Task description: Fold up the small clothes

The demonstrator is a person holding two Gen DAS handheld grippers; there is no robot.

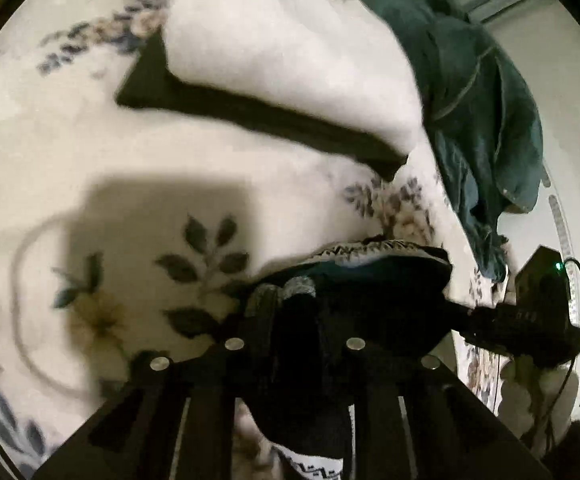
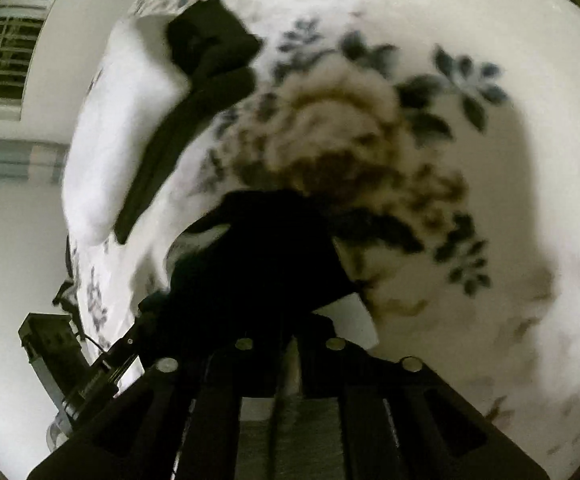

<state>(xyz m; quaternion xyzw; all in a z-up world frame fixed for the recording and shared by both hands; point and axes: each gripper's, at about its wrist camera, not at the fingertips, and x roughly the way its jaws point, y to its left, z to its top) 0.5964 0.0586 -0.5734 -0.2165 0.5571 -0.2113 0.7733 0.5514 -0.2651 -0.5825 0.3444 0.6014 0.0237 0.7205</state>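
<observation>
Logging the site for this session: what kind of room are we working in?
Most likely a bedroom, with the work done on a bed. The surface is a soft floral bedspread, a white pillow-like cushion lies on it beside a crumpled teal garment, and a window with blinds shows in the wall.

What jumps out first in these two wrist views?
A small black garment with a patterned knit band, bunched low in the left view and pinched in the left tongs. Behind it, a white pillow on the floral bedspread, a crumpled teal cloth at its right.
</observation>
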